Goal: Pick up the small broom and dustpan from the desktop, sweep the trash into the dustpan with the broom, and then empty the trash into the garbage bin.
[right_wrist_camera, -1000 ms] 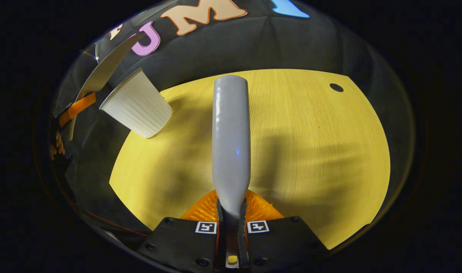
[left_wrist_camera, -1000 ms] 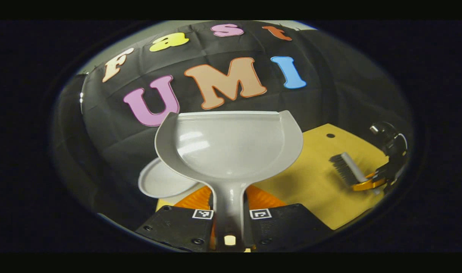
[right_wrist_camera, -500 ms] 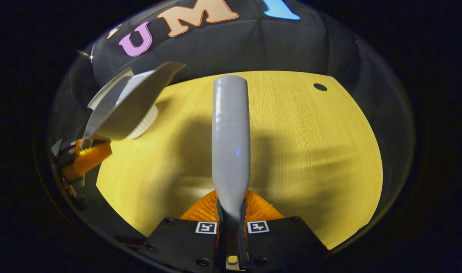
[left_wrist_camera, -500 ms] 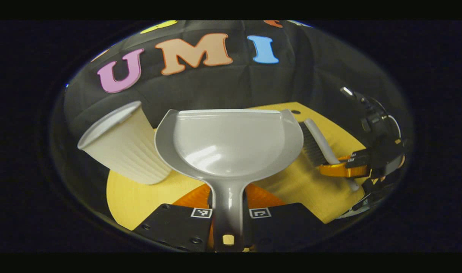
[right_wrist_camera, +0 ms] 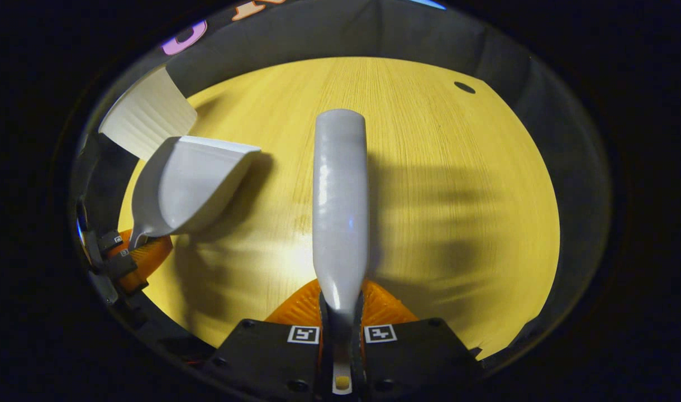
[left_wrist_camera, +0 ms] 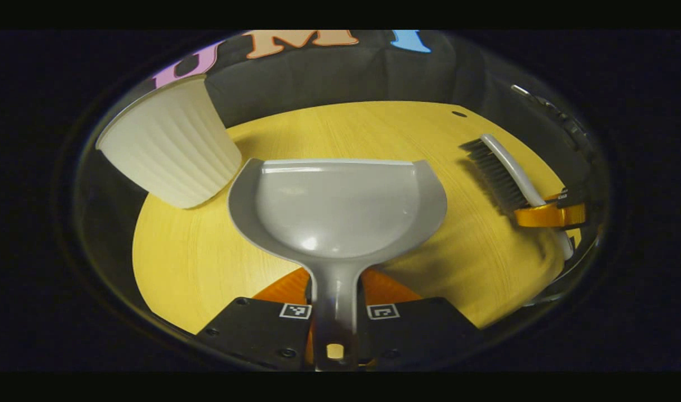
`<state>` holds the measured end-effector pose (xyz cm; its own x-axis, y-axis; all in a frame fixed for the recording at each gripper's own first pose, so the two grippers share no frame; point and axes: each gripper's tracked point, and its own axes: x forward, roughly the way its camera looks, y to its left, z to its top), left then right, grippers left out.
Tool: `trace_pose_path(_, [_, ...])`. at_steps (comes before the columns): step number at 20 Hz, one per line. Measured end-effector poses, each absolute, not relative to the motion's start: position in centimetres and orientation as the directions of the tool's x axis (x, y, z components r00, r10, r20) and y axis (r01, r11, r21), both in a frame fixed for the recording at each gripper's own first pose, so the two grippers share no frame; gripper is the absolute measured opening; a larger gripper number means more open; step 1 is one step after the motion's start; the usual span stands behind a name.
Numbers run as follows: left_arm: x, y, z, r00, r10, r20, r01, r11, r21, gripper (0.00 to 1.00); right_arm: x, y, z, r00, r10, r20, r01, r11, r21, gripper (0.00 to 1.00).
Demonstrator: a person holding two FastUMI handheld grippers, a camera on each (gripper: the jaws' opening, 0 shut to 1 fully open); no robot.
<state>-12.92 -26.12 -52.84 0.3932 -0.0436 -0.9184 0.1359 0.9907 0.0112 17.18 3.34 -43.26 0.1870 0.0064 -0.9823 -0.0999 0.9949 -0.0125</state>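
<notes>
In the left gripper view, the left gripper [left_wrist_camera: 334, 321] is clenched on the stem of the grey dustpan [left_wrist_camera: 337, 209], both fingers pressed against the handle. The pan's scoop spreads just ahead of the fingers, above the yellow desktop [left_wrist_camera: 206, 257], its open lip facing the far side. Whether the lip touches the wood cannot be told. The scoop looks bare inside — only glints of light on the plastic.

To the far left of the dustpan stands the white ribbed garbage bin [left_wrist_camera: 170, 153], a cup-shaped bin, close beside the pan's left shoulder; its rim is cut off at the top of the view and its inside is hidden.

In the right gripper view, the right gripper [right_wrist_camera: 341, 335] grasps the small broom [right_wrist_camera: 340, 204] by its handle, and the pale back of the broom runs straight away from the fingers over the desktop [right_wrist_camera: 457, 195]. From here the bristles are hidden beneath it. They show in the left gripper view — dark, on the broom [left_wrist_camera: 499, 170] at the far right, pointing left, and well apart from the dustpan.
</notes>
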Motion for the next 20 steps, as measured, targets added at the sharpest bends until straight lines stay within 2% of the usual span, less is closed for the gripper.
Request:
trace_pose_path(5, [-13.6,-26.2,-53.2,0.323,-0.059,-0.944,0.055,0.998,-0.044,0.24,16.8,3.8,-42.9,0.141,-0.019,-0.990,-0.076,0.997,-0.030,0.17])
trace_pose_path(7, [-13.5,-26.0,-53.5,0.336,-0.065,-0.939,0.065,0.997,-0.045,0.27,16.9,3.8,-43.1,0.131,-0.011,-0.991,-0.081,0.996,-0.021,0.23])
trace_pose_path(9, [-13.9,-26.3,-53.2,0.331,-0.053,-0.942,0.051,0.998,-0.038,0.34,16.8,3.7,-42.8,0.131,-0.008,-0.991,-0.103,0.994,-0.022,0.36])
trace_pose_path(11, [-13.9,-26.1,-53.4,0.355,-0.029,-0.934,0.043,0.999,-0.015,0.76,16.9,3.9,-42.5,0.162,-0.012,-0.987,-0.134,0.990,-0.034,0.73])
trace_pose_path(12, [-13.5,-25.7,-53.2,0.376,-0.011,-0.927,0.044,0.999,0.005,0.97,17.2,4.2,-42.1,0.188,-0.004,-0.982,-0.145,0.989,-0.031,0.86])
trace_pose_path(13, [-13.3,-25.2,-53.1,0.397,0.015,-0.918,0.038,0.999,0.033,0.95,17.4,4.5,-41.8,0.211,0.006,-0.978,-0.153,0.988,-0.027,0.97])
trace_pose_path(14, [-13.2,-25.0,-52.6,0.415,0.040,-0.909,0.030,0.998,0.058,0.95,17.6,4.7,-41.4,0.241,0.022,-0.970,-0.164,0.986,-0.018,1.00])
trace_pose_path(16, [-12.5,-24.2,-51.2,0.464,0.096,-0.881,-0.003,0.994,0.106,0.96,18.0,4.2,-39.7,0.313,0.046,-0.949,-0.189,0.982,-0.015,1.00])
trace_pose_path(17, [-11.9,-23.9,-50.1,0.497,0.114,-0.860,-0.016,0.992,0.123,1.00,18.5,4.2,-38.3,0.362,0.062,-0.930,-0.206,0.978,-0.015,1.00])
trace_pose_path(18, [-11.3,-23.7,-48.2,0.542,0.133,-0.830,-0.026,0.990,0.142,0.96,19.1,4.2,-36.8,0.421,0.088,-0.903,-0.224,0.975,-0.009,1.00])
trace_pose_path(20, [-8.7,-22.9,-43.1,0.677,0.161,-0.719,-0.039,0.982,0.183,0.95,21.0,4.8,-31.9,0.604,0.158,-0.781,-0.242,0.970,0.009,1.00])
